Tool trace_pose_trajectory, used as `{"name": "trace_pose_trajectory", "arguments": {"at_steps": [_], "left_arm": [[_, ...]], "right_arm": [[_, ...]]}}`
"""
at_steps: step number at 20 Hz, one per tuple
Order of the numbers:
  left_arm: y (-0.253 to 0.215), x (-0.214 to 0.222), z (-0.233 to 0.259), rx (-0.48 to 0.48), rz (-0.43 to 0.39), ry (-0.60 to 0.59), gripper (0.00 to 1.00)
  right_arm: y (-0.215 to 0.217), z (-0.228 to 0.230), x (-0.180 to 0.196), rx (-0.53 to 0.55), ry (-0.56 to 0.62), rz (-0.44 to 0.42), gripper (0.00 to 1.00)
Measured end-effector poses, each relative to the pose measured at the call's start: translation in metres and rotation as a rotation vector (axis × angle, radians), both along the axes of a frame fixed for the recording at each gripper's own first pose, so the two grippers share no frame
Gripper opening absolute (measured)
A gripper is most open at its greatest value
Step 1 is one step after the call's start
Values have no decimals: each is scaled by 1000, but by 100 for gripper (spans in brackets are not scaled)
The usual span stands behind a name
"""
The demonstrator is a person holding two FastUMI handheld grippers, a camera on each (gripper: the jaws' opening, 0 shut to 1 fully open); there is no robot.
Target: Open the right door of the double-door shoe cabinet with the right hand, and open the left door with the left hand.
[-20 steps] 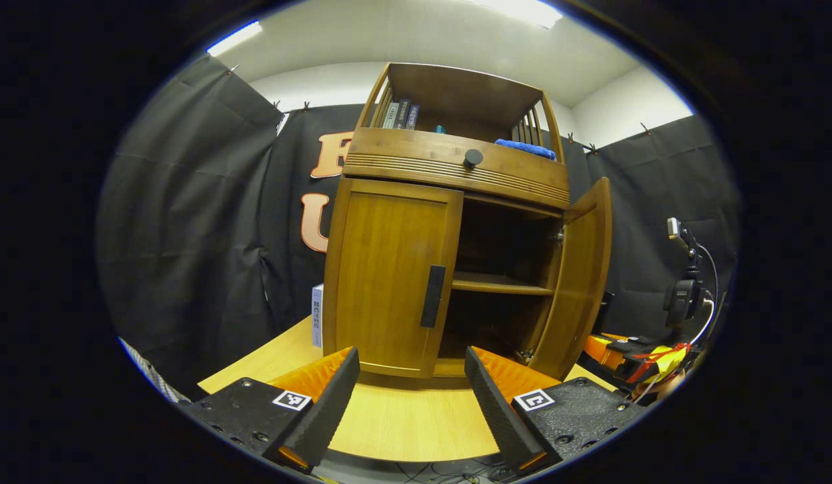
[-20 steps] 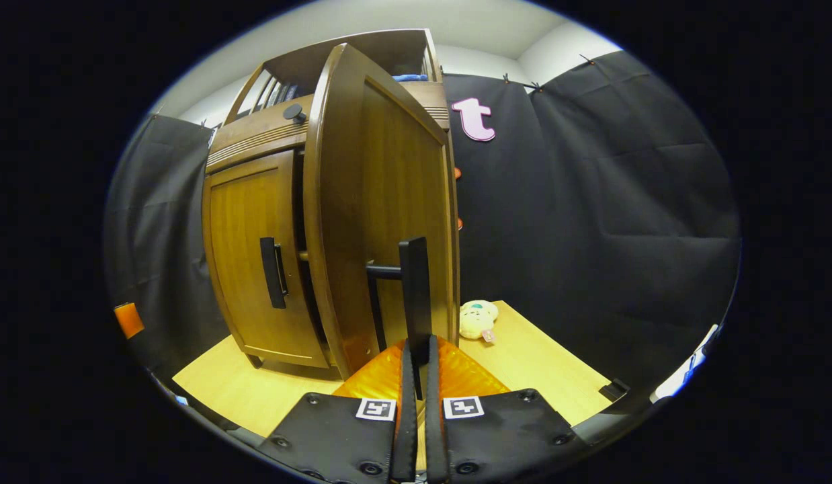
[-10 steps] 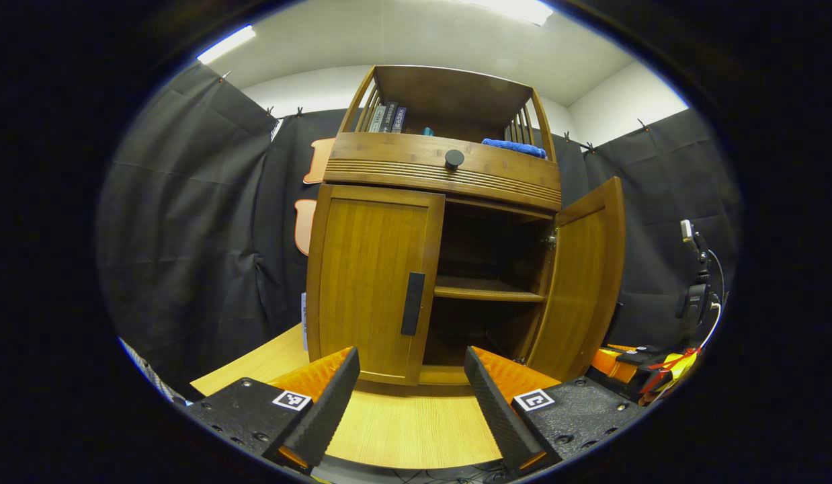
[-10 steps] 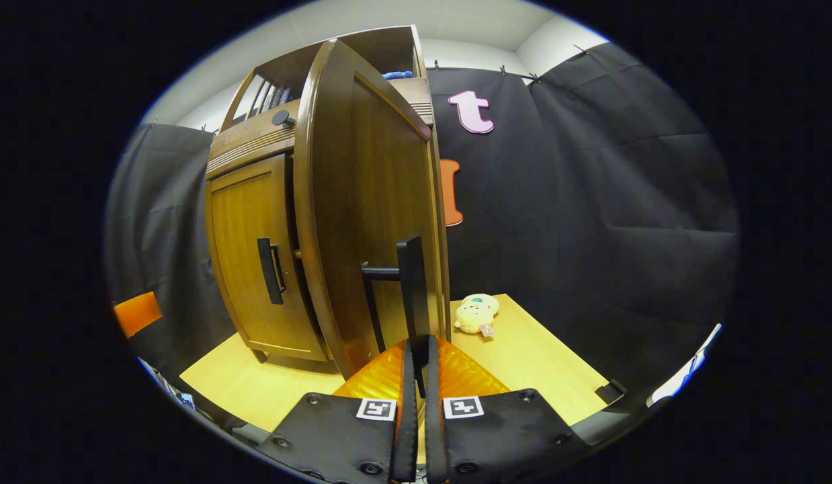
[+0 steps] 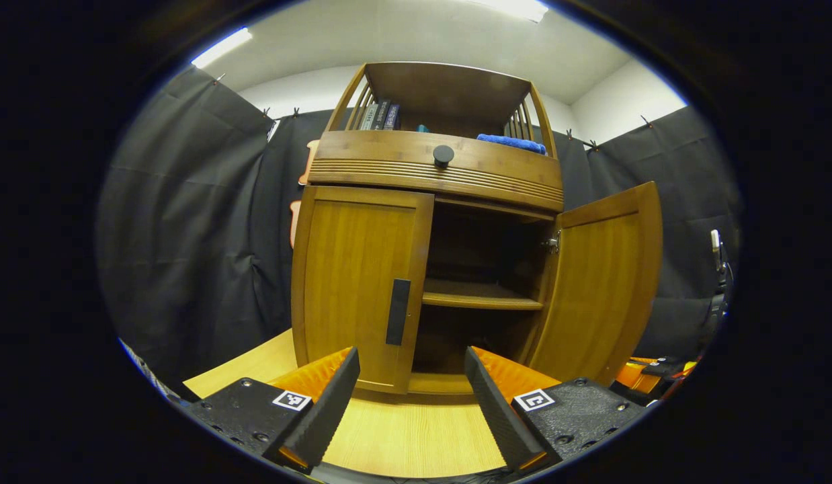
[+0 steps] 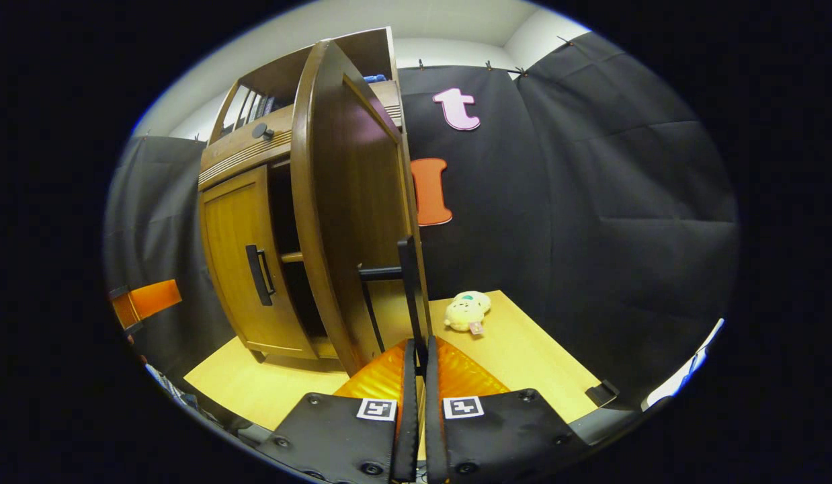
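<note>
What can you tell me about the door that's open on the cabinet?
The right door is a brown wooden panel with a plain frame, standing upright and swung wide open on a hinge at the cabinet's right side. Behind it sits a dark inside with one shelf. A long black handle stands off its front on a short bar. The right gripper is shut on that handle.

Black cloth walls (image 5: pixel 187 222) ring a pale wooden table (image 6: pixel 523 356). White ceiling (image 5: pixel 402 33) carries two bright strip lights (image 5: pixel 221 47).
</note>
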State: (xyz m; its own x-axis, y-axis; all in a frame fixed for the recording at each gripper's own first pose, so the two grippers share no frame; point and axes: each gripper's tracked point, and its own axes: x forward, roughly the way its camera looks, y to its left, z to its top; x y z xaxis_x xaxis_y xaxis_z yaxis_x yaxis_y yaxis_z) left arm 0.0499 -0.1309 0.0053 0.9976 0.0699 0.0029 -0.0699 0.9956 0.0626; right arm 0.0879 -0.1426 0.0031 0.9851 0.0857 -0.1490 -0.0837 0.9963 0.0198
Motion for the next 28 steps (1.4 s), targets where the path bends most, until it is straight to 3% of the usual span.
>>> {"name": "trace_pose_trajectory", "arguments": {"at_steps": [2, 4, 5, 6, 13, 15, 16, 22, 25, 26, 27, 28], "left_arm": [[-6, 4, 3, 17, 1, -7, 95], [-11, 4, 3, 35, 2, -12, 98], [-12, 5, 4, 39, 1, -15, 98], [-16, 4, 4, 41, 0, -18, 92], [-17, 22, 4, 46, 12, -24, 92], [-13, 31, 5, 47, 12, -24, 92], [-10, 38, 4, 48, 13, -25, 92], [14, 83, 8, 41, 21, -53, 92], [27, 107, 7, 28, 27, -55, 92], [33, 113, 5, 28, 29, -58, 92], [38, 121, 2, 29, 29, -56, 92], [41, 129, -2, 31, 25, -50, 92]], "right_arm": [[-16, 0, -1, -10, -1, -23, 17], [-35, 2, -1, -22, -6, -57, 3], [-46, 4, -2, -39, -12, -82, 9], [-55, 6, -2, -49, -19, -99, 9], [-76, 5, -15, -19, -14, -136, 9], [-80, 7, -18, -19, -21, -149, 12], [-81, 8, -17, -19, -23, -150, 25], [-87, 14, -14, -10, -34, -219, 75], [-93, 18, -11, -14, -46, -265, 94], [-92, 19, -11, -15, -51, -274, 89], [-94, 21, -12, -18, -59, -284, 97], [-95, 24, -12, -22, -68, -295, 98]]}}
